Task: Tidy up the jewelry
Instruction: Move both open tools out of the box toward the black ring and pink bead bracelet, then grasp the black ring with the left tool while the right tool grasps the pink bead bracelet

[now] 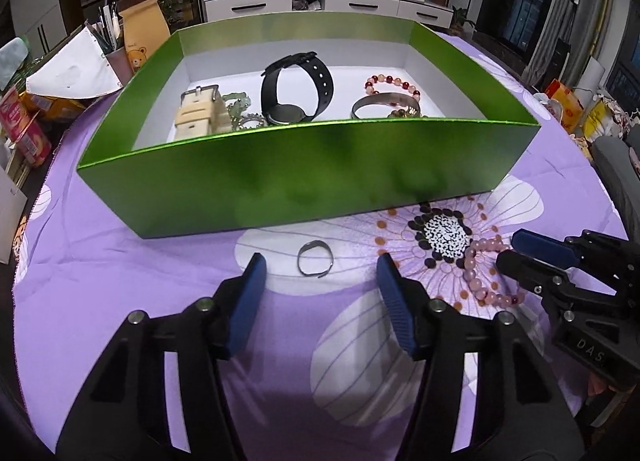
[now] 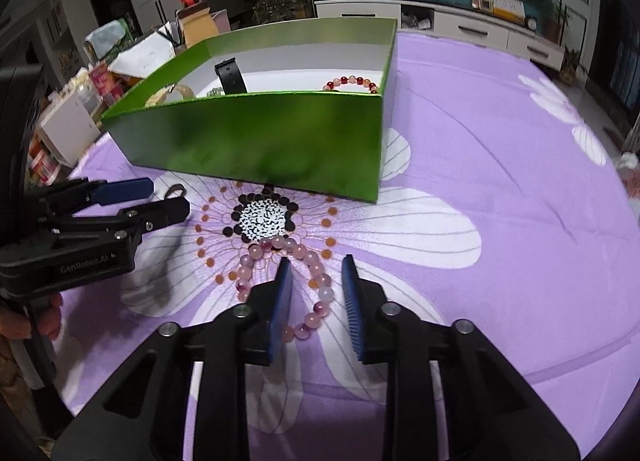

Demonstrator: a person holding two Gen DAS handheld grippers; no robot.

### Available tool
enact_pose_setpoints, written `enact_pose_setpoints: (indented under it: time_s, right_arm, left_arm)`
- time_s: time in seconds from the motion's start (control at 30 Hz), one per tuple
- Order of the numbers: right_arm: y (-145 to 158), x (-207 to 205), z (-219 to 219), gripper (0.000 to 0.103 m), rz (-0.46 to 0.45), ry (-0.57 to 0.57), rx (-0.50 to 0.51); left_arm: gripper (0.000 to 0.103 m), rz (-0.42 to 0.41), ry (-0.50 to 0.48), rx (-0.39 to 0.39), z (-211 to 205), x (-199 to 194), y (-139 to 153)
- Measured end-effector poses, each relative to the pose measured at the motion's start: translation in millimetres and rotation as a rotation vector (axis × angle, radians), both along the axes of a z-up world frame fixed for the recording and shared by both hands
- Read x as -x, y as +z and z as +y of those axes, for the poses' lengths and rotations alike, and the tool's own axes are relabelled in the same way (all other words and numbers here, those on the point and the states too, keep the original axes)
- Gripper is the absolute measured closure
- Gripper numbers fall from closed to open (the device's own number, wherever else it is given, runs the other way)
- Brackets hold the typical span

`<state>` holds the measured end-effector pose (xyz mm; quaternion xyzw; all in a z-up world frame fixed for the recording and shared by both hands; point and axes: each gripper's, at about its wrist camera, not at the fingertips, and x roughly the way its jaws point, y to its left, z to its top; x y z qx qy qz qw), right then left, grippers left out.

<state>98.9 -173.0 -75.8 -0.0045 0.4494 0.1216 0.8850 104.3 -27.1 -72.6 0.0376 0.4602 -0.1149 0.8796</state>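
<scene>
A green box point(image 1: 304, 169) stands on the purple flowered cloth; it also shows in the right wrist view point(image 2: 260, 141). Inside lie a black watch point(image 1: 296, 89), a cream watch point(image 1: 200, 113), a metal bangle point(image 1: 386, 105) and a red bead bracelet point(image 1: 394, 83). A silver ring point(image 1: 315, 263) lies on the cloth between the fingertips of my open left gripper point(image 1: 320, 267). A pink bead bracelet point(image 2: 316, 281) lies on the cloth; its right side sits between the fingers of my open right gripper point(image 2: 316, 273). The bracelet shows in the left wrist view point(image 1: 482, 273).
The left gripper point(image 2: 160, 197) reaches in from the left in the right wrist view; the right gripper point(image 1: 516, 249) reaches in from the right in the left wrist view. Boxes, a pen cup point(image 1: 116, 57) and clutter stand past the table's left edge.
</scene>
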Motion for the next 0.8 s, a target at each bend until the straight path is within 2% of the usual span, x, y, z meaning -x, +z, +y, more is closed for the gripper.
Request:
enact_pose_setpoints:
  time_s: [0.13,0.23,0.5,0.73,0.8]
  right_arm:
    - [-1,2,7,0.091,-0.031,0.011,0.077]
    - [-2,2,9,0.096,-0.042,0.013,0.092]
    - [7,4,-5,0.096,-0.056,-0.025,0.028]
    - [19,6,-16,0.096,-0.072,-0.052,-0.015]
    - [18,7,-17,0.096,-0.073,-0.051,-0.019]
  left_arm:
    - [0.046,0.006,0.008,-0.004,1,-3,-4]
    - [0.046,0.003,0.005,-0.013,-1,-3,-5]
    - [0.048,-0.005,-0.022,-0.039,-5,-5,-5]
    - [0.084,-0.015,-0.054,-0.027,-9,-5,-3]
    - [0.084,-0.015,-0.055,-0.013,-7,-5,-4]
